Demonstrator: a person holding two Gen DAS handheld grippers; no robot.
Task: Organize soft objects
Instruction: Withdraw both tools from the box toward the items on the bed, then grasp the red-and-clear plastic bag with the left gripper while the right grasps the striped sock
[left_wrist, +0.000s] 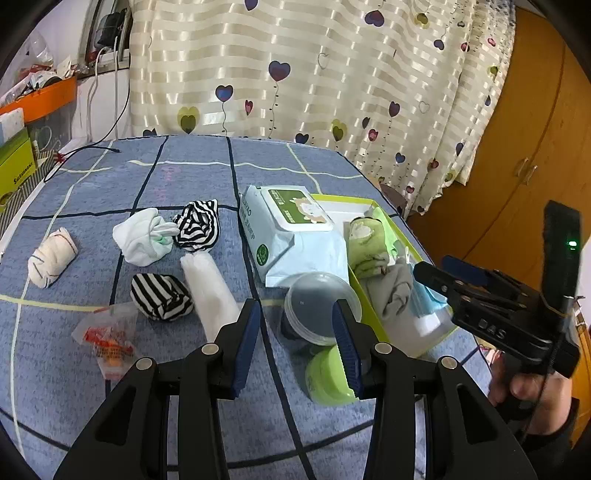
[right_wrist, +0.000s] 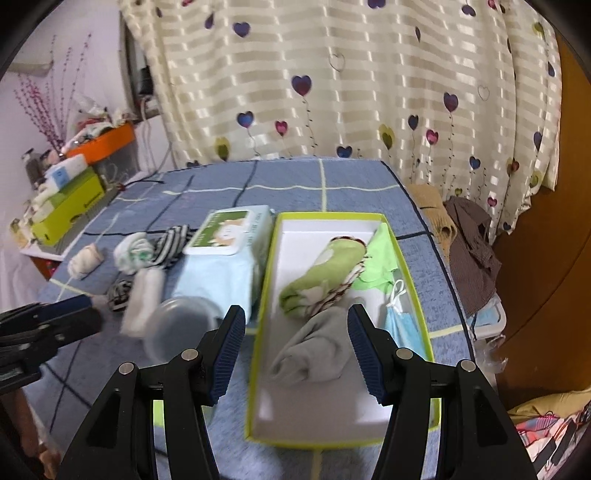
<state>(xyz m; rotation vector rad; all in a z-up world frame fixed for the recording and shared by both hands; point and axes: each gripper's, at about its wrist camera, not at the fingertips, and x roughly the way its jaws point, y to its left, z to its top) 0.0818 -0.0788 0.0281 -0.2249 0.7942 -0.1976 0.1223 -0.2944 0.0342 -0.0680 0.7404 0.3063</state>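
Below right tool (right_wrist: 295, 354), grey sock (right_wrist: 314, 350) in green-rimmed box (right_wrist: 264, 295), ungripped

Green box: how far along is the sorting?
Done: green box already holds a green towel roll, grey sock and blue mask. In hand: nothing; left tool and right tool are open. Left: striped sock ball, white cloth bundle, striped cloth, cream roll.

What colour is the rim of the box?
Lime green rim on the box, white inside; clearest in the right wrist view.
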